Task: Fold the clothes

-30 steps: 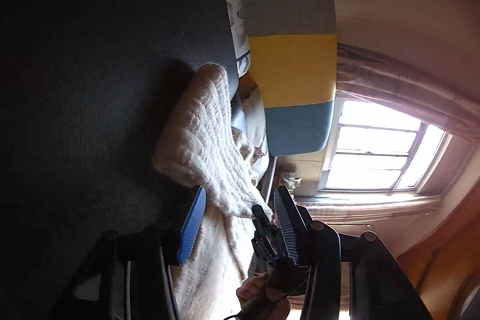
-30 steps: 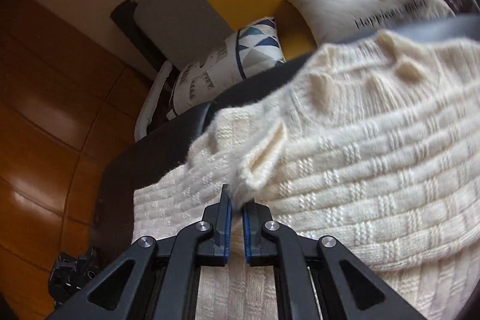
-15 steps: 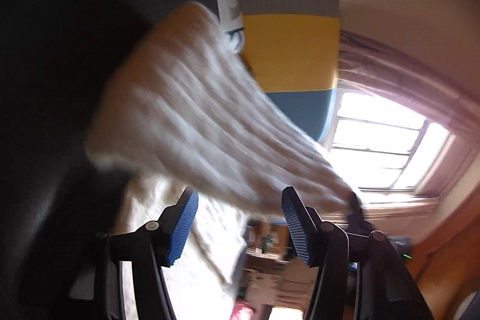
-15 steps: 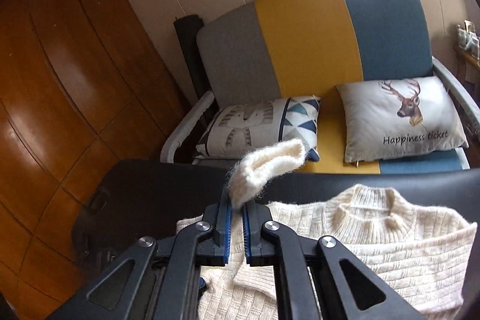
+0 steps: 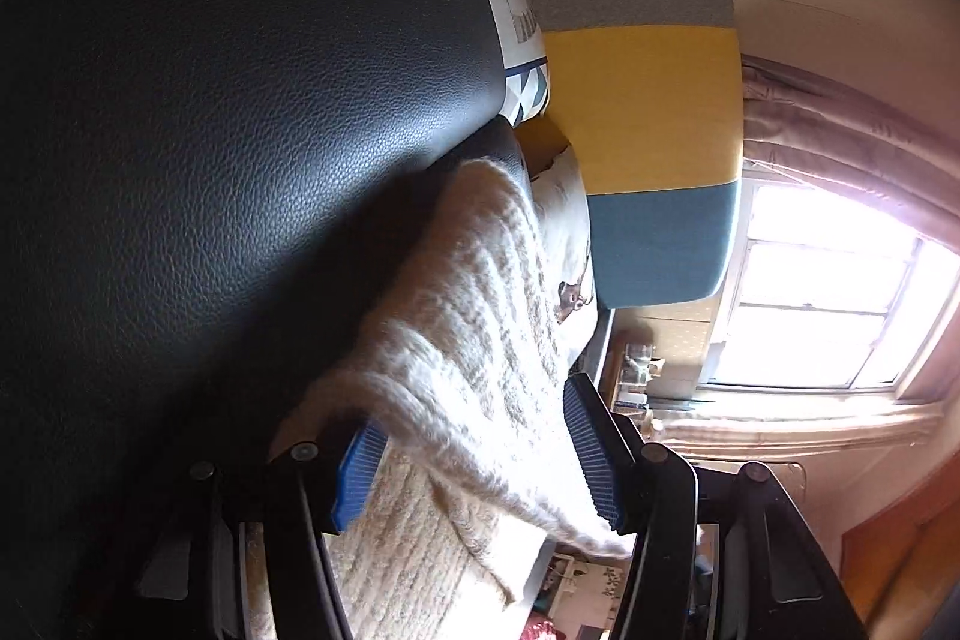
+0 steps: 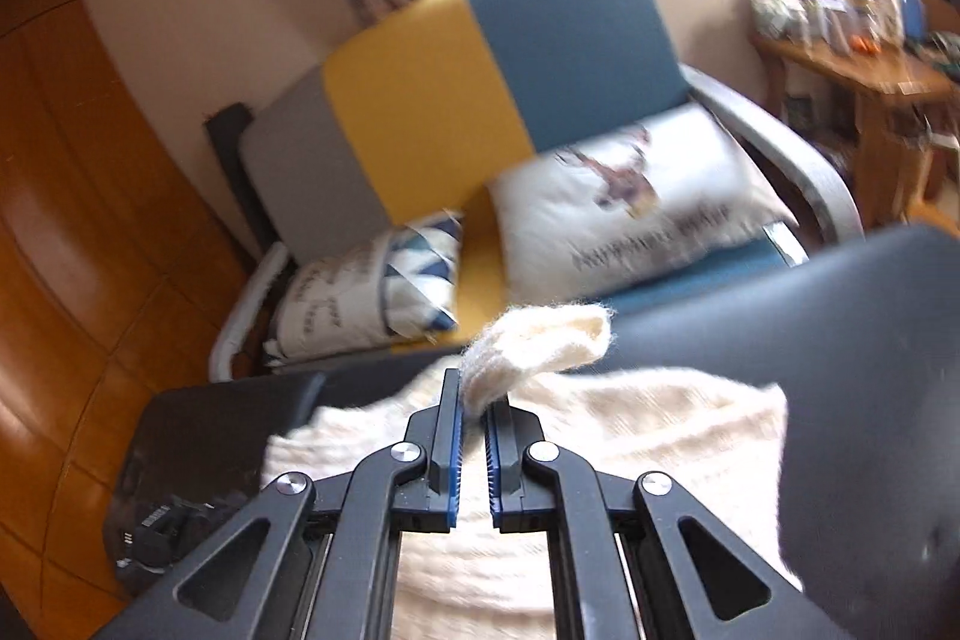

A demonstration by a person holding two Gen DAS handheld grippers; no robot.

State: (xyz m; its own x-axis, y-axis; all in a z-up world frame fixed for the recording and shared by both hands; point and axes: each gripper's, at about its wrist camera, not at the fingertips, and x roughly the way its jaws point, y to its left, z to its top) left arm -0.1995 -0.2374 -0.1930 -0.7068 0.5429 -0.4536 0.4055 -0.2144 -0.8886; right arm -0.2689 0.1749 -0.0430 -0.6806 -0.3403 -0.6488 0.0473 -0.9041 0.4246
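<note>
A cream knitted sweater [image 6: 630, 436] lies on a black leather table [image 6: 852, 340]. My right gripper [image 6: 474, 400] is shut on the sweater's sleeve cuff [image 6: 540, 346] and holds it raised above the body of the sweater. In the left wrist view the sweater [image 5: 480, 340] drapes across the black table [image 5: 240, 100], and a fold of it passes between the blue pads [image 5: 585, 454] of my left gripper [image 5: 474, 448]. The left jaws stand wide apart and do not pinch the knit.
Behind the table stands a grey, yellow and blue armchair [image 6: 456, 88] with a deer pillow [image 6: 630, 202] and a patterned pillow [image 6: 372, 286]. A wooden side table [image 6: 870, 70] with small items is at the right. A window [image 5: 840, 292] and curtains are beyond.
My right gripper has lifted the cuff off the sweater and swung it rightward. In the left view the raised sleeve has swept across and dropped between the open jaws.
</note>
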